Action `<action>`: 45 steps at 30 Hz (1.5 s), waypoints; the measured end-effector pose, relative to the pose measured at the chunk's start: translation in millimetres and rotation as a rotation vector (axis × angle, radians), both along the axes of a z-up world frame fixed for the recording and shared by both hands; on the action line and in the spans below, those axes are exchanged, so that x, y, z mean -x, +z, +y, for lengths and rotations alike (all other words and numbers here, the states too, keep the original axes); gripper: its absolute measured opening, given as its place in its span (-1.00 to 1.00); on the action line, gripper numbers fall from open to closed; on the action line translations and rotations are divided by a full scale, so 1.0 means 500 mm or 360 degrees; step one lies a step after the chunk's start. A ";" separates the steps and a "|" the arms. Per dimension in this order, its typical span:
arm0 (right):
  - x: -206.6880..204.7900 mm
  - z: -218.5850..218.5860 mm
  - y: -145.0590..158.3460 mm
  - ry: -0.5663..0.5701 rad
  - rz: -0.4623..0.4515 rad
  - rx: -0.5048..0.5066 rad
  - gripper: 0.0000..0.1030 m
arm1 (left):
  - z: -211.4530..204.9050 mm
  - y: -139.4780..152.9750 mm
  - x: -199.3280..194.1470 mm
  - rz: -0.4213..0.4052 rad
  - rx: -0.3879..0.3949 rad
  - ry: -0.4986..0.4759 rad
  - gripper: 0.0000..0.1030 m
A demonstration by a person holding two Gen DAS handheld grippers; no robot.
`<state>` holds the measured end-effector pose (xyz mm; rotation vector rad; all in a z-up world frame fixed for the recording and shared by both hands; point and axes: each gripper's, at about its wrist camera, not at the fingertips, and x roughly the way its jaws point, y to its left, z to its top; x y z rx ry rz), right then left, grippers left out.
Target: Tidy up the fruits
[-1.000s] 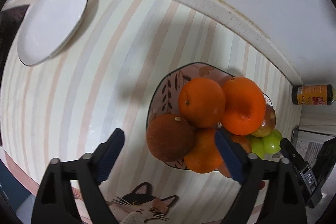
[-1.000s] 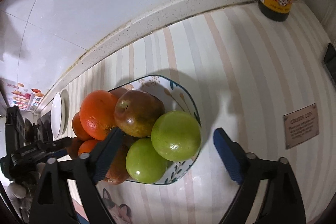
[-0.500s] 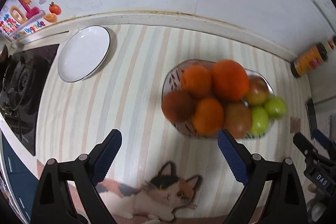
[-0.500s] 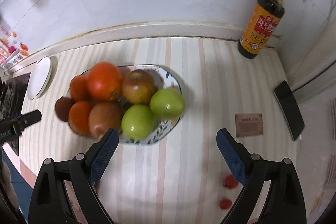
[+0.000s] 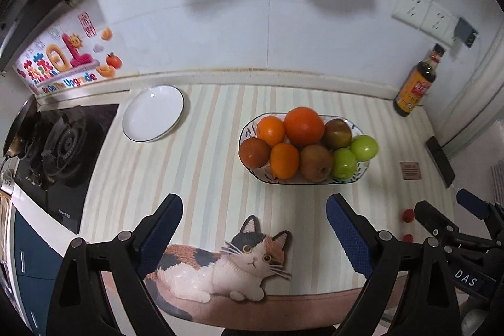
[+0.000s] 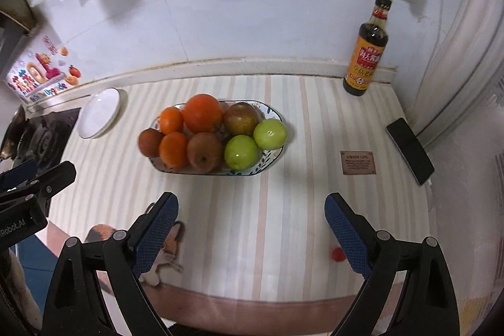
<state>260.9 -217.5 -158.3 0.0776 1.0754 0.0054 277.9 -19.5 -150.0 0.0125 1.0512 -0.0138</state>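
Both grippers wide open and empty, short of the fruit bowl.

Your left gripper (image 5: 253, 224) and right gripper (image 6: 252, 222) hover over the worktop (image 6: 299, 194); reach for a top fruit in the bowl (image 6: 271, 155), such as the big orange (image 6: 203, 113), beside the white plate (image 5: 153, 113).

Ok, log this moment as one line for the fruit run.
left gripper: open, empty | right gripper: open, empty | fruit bowl: full, untouched | white plate: bare | both short of bowl

Black left gripper (image 5: 253, 227) and right gripper (image 6: 251, 224), blue textured pads, silver screws.
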 end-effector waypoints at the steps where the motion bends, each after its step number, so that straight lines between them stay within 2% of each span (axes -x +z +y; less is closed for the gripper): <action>1: 0.017 0.003 0.013 0.0000 -0.0014 -0.0008 0.87 | 0.000 0.010 0.014 -0.0024 -0.0009 0.0000 0.82; 12: 0.157 0.030 0.114 0.0008 -0.0159 -0.0025 0.87 | 0.008 0.074 0.127 -0.0140 0.0017 -0.0042 0.82; 24: 0.237 0.032 0.198 0.0018 -0.0287 -0.0032 0.87 | 0.005 0.137 0.208 -0.0263 0.0038 -0.0065 0.82; 33: 0.237 0.028 0.209 0.0022 -0.0299 -0.0068 0.87 | 0.004 0.155 0.218 -0.0297 0.0054 -0.0060 0.82; 39: 0.219 0.015 0.204 0.0004 -0.0299 -0.0120 0.87 | 0.001 0.152 0.197 -0.0300 0.0045 -0.0036 0.82; 40: 0.214 0.007 0.199 -0.0006 -0.0292 -0.0146 0.87 | 0.002 0.151 0.193 -0.0300 0.0051 -0.0030 0.85; 41: 0.208 -0.001 0.193 -0.0018 -0.0281 -0.0170 0.87 | 0.001 0.149 0.188 -0.0299 0.0051 -0.0031 1.00; 45: 0.183 -0.034 0.166 -0.0071 -0.0239 -0.0206 0.87 | -0.009 0.134 0.156 -0.0274 0.0020 -0.0018 1.00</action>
